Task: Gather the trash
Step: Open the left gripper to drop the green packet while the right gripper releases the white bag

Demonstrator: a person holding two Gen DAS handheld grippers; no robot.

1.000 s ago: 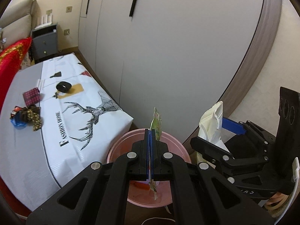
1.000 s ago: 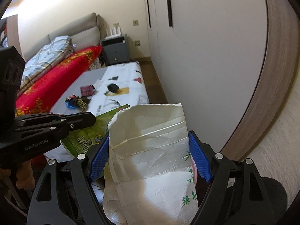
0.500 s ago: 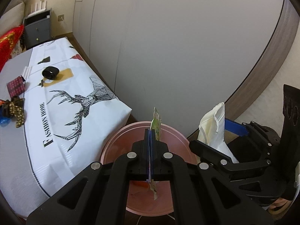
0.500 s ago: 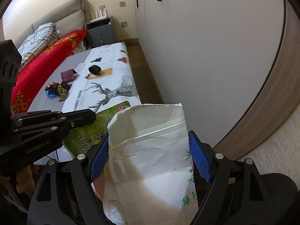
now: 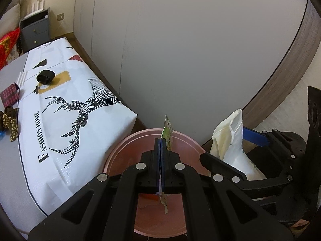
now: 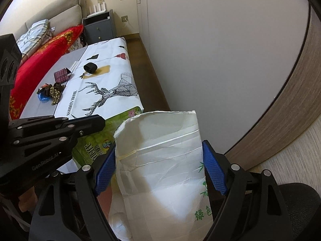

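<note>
My left gripper (image 5: 161,140) is shut on a flat green wrapper (image 5: 167,134), held edge-on above a pink trash bin (image 5: 120,156). The same wrapper (image 6: 96,144) shows green with printed letters in the right wrist view, beside the left gripper (image 6: 100,121). My right gripper (image 6: 159,156) is shut on a crumpled white paper bag (image 6: 162,160) with green print, clamped between its blue pads (image 6: 105,164). The bag (image 5: 228,140) sits to the right of the bin in the left wrist view.
A low table with a white deer-print cloth (image 5: 66,108) stands left of the bin, carrying a black roll (image 5: 45,76), a dark red packet (image 5: 10,94) and a bundle of scraps (image 5: 9,122). A grey wardrobe wall (image 5: 180,50) rises behind. A bed with a red blanket (image 6: 40,56) lies further back.
Both grippers have moved forward and tilted down with their loads. The bin now fills more of the left wrist view, directly under the green wrapper. Grips are unchanged.
</note>
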